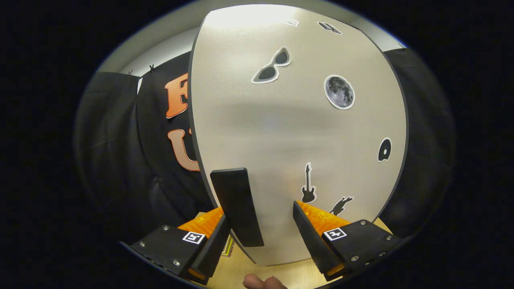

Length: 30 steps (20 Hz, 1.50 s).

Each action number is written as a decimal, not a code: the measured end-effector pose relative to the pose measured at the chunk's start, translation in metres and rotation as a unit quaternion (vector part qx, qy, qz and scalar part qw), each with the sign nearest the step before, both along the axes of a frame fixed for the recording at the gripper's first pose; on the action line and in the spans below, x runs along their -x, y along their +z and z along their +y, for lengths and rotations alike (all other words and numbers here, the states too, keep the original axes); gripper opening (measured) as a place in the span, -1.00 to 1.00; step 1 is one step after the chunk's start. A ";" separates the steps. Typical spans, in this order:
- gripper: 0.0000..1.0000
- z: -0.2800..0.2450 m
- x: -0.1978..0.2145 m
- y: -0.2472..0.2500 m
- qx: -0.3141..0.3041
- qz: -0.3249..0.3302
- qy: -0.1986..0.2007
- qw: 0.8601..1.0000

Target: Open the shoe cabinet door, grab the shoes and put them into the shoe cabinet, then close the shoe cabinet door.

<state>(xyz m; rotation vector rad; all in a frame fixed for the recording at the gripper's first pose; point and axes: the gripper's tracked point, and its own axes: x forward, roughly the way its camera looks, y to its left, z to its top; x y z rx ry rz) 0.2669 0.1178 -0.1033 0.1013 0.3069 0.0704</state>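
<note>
The shoe cabinet door (297, 132) is a pale panel with several black stickers, standing close in front of me. Its black upright handle (237, 206) sits near the door's left edge. My gripper (261, 224) is open, with the handle between its fingers. The handle lies right against the left finger (213, 249), and a clear gap separates it from the right finger (311, 237). The door hides the cabinet's inside. I see no shoes from here.
The booth's black cloth wall (120, 160) hangs to the left of and behind the door, and more cloth (425, 140) to its right. A light wooden surface (293, 273) runs under the door's lower edge. A person's fingertip (263, 282) pokes in below the fingers.
</note>
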 end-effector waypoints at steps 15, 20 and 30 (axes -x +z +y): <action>0.87 0.001 -0.006 -0.003 -0.001 -0.009 -0.008 1.000; 0.87 0.001 0.002 0.005 0.015 -0.006 -0.009 1.000; 0.86 -0.033 0.112 0.059 0.066 -0.068 -0.003 0.995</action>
